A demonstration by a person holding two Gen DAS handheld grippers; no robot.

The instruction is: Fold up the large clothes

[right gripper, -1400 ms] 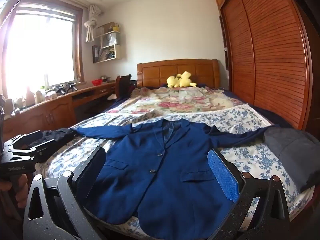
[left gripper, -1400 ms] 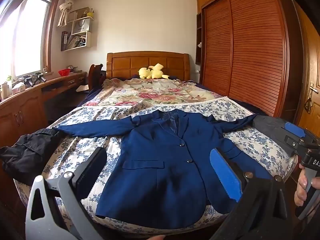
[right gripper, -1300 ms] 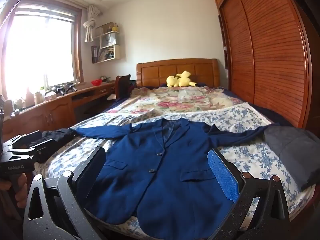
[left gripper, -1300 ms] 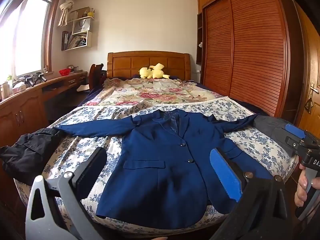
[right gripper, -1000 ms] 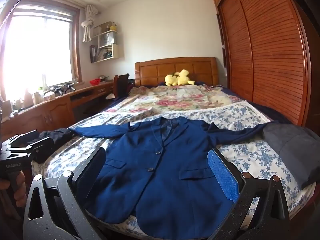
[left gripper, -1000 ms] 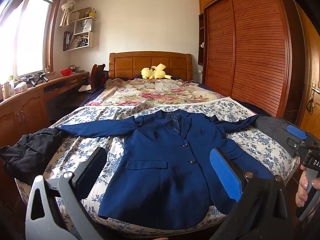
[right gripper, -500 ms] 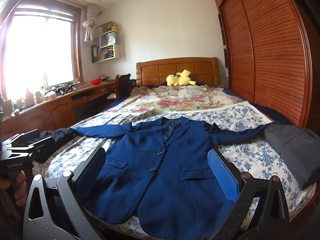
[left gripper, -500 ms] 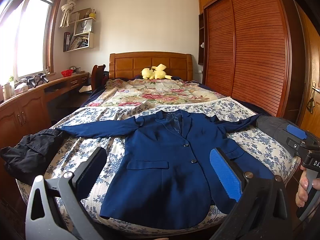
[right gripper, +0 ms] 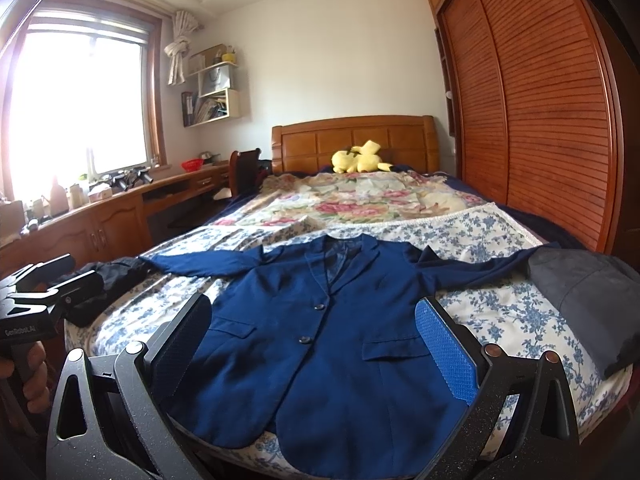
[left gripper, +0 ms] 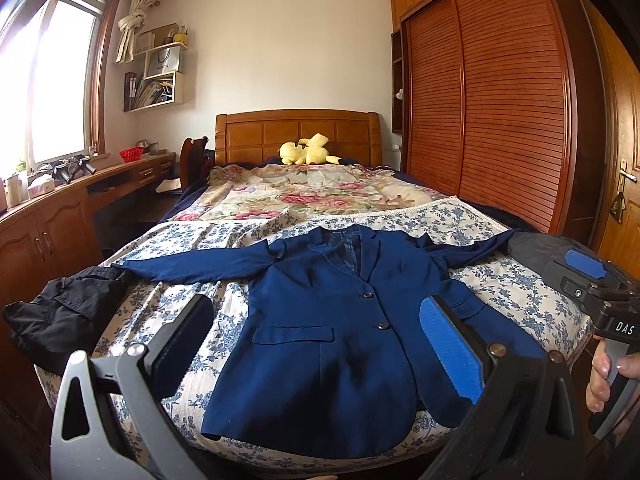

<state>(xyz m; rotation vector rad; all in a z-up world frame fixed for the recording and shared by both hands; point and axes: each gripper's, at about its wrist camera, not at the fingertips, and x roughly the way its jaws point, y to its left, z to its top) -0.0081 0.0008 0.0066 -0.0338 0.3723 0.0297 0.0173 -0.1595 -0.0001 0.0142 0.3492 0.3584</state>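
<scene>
1. Bedroom with slatted wooden wardrobe doors (left gripper: 500, 100) on one side and a bed (left gripper: 304, 196) running toward a wooden headboard; a yellow plush toy (left gripper: 306, 150) sits at its far end.
2. On the blue-flowered sheet (left gripper: 516, 284) at the foot of the bed lies a navy jacket (left gripper: 340, 340) — front up, buttoned, both sleeves spread out sideways, hem toward the cameras.
3. A black garment (left gripper: 60, 316) lies bunched by one sleeve end; a grey garment (right gripper: 588, 296) lies over the other.
4. The left gripper (left gripper: 316, 344) hovers short of the hem, jaws wide apart and holding nothing.
5. The right gripper (right gripper: 312, 344) does the same — jaws spread, empty, near the bed edge.
6. Folding has not begun, by my reading; this is the approach.
7. Next, I judge, each gripper needs to reach a sleeve or shoulder edge, pinch the cloth alone and bring it across the front.
</scene>
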